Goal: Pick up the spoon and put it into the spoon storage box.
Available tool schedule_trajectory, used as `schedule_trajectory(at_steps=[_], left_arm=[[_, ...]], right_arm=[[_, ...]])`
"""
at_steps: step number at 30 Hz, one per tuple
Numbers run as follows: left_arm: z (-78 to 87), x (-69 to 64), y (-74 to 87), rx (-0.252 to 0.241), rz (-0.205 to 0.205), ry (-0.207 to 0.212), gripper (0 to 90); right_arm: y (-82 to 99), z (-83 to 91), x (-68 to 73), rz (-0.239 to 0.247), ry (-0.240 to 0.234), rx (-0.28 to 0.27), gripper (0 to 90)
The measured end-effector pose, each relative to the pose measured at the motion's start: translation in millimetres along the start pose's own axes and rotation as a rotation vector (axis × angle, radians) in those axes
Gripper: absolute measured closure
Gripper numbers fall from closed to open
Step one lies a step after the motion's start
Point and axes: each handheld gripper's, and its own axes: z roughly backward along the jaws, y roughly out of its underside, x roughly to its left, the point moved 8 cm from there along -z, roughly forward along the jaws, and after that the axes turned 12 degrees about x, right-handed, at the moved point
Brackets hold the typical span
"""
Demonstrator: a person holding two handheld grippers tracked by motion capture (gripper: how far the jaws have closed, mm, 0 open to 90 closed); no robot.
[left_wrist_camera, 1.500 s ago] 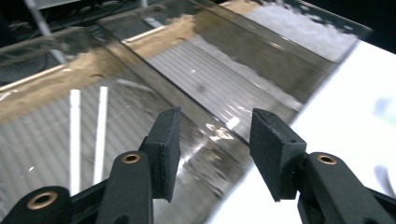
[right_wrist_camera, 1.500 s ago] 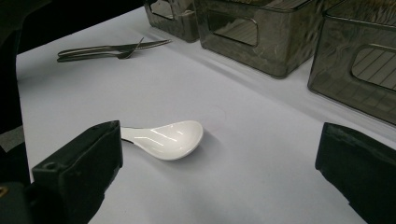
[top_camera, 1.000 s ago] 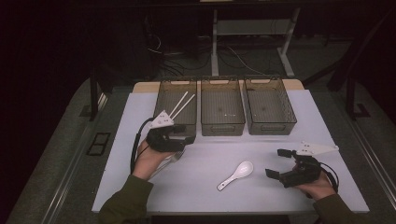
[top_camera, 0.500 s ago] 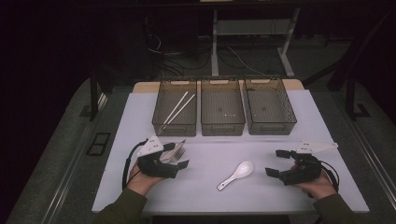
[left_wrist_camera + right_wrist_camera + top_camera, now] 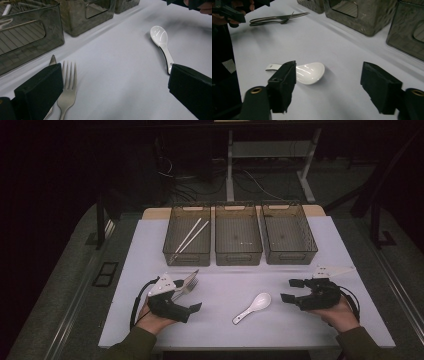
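Note:
A white ceramic spoon (image 5: pixel 252 307) (image 5: pixel 310 72) lies on the white table top between my two grippers. A metal fork (image 5: pixel 67 92) and a knife (image 5: pixel 52 60) lie side by side at the left. My left gripper (image 5: pixel 189 295) (image 5: pixel 115 90) rests low beside them. Its jaws have just been opening and now stand wide, with the fork just inside the left jaw and untouched. My right gripper (image 5: pixel 291 290) (image 5: pixel 331 86) points at the spoon's bowl. Its jaws have just been closing and stand partly apart, with nothing pressed between them. Two white chopsticks (image 5: pixel 190 236) lie in the left bin (image 5: pixel 172 247).
Three dark see-through bins stand in a row at the back of the table: the left one, a middle bin (image 5: pixel 238 255) and a right bin (image 5: pixel 290 255). The white mat (image 5: pixel 225 285) runs bare between bins and grippers. Table legs and cables stand behind.
My left gripper drew back from the left bin and sank to the table beside the fork, leaving the chopsticks in the bin, and its jaws widened. My right gripper stayed put; its jaws narrowed.

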Motion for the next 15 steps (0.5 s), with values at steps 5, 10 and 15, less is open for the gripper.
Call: schedule_trajectory(at_steps=[5,10,15], left_arm=[[-2.6,-0.8,1.0,0.014,0.002,0.009,0.0],[-4.0,-2.7,0.8,0.02,-0.007,0.013,0.0],[-5.4,-4.6,0.5,0.017,-0.014,0.023,0.0]], right_arm=[[-10.0,-8.2,1.7,0.008,-0.027,0.014,35.9],[-21.3,-21.7,3.3,0.016,-0.039,0.033,40.9],[-31.4,-37.2,5.4,0.032,-0.055,0.051,43.0]])
